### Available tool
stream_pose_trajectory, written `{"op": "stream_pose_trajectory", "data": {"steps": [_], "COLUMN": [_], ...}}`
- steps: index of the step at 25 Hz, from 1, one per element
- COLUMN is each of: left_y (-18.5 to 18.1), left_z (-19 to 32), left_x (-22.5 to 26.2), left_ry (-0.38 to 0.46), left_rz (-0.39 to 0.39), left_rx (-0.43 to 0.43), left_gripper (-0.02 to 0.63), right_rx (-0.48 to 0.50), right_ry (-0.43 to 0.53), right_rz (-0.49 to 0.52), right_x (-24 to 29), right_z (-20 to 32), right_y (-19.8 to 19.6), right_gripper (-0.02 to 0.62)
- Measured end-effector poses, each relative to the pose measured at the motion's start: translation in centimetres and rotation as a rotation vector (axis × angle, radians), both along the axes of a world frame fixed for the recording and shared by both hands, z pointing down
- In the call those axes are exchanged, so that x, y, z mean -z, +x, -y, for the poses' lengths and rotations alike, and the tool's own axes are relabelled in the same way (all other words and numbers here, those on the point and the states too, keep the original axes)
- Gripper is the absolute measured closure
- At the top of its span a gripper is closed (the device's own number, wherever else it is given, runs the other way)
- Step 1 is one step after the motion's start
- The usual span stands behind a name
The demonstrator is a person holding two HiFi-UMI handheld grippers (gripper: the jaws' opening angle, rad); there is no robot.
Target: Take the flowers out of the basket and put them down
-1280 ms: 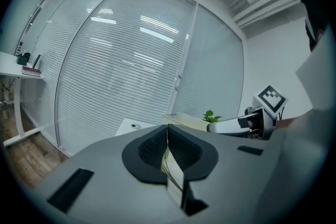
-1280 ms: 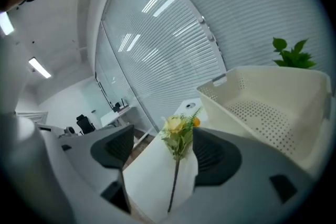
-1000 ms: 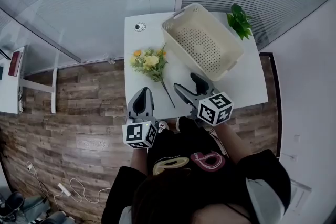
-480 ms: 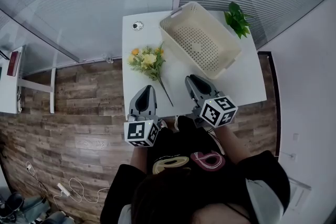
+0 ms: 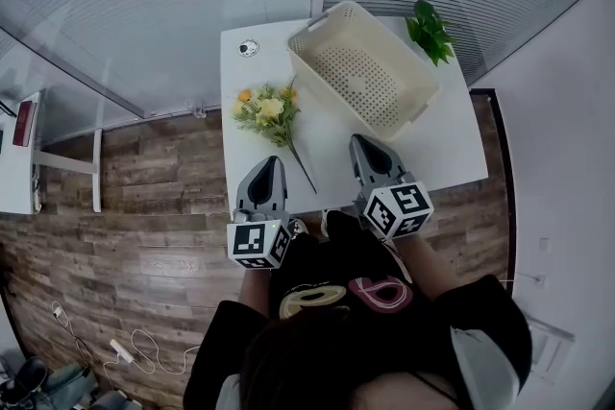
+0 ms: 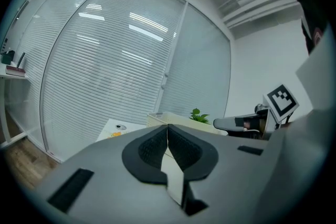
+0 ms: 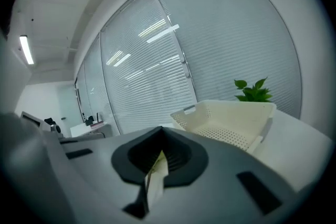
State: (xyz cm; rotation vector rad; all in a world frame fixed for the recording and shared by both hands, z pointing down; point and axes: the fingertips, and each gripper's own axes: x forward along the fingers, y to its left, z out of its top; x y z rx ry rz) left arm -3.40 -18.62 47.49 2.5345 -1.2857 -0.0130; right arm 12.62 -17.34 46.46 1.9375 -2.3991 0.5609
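The bunch of yellow and orange flowers (image 5: 269,110) lies on the white table (image 5: 437,158), left of the basket, with its stem pointing toward the near edge. The cream perforated basket (image 5: 423,96) stands empty at the back middle; it also shows in the right gripper view (image 7: 231,118). My left gripper (image 5: 268,163) hovers at the near edge just below the stem, shut and empty (image 6: 167,126). My right gripper (image 5: 363,141) is near the basket's front corner, its jaws shut with nothing between them (image 7: 160,136).
A small green potted plant (image 5: 428,29) stands at the table's back right corner, behind the basket. A small round object (image 5: 248,47) sits at the back left corner. Glass walls with blinds rise behind the table; wooden floor lies to the left.
My right gripper's jaws have closed from wide open, and it has drawn back slightly toward the near edge. The left gripper has hardly moved. The flowers lie where they were.
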Motion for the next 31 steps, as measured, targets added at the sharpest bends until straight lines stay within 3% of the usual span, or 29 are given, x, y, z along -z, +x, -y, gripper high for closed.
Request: {"op": "stream_pose_trajectory", "data": {"steps": [17, 31], "left_y": [-0.46, -0.15], "left_z": [0.21, 0.86], "left_x": [-0.27, 0.04], "left_ry": [0.006, 0.016], "left_rz": [0.016, 0.035], "left_rx": [0.013, 0.012], "left_gripper": [0.588, 0.588], "right_rx": [0.011, 0.018], "right_ry": [0.016, 0.040], "right_rz": [-0.112, -0.143], "right_x": [-0.68, -0.50], "right_z": [-0.01, 0.62], "right_y": [-0.07, -0.01], "right_gripper": [0.588, 0.588]}}
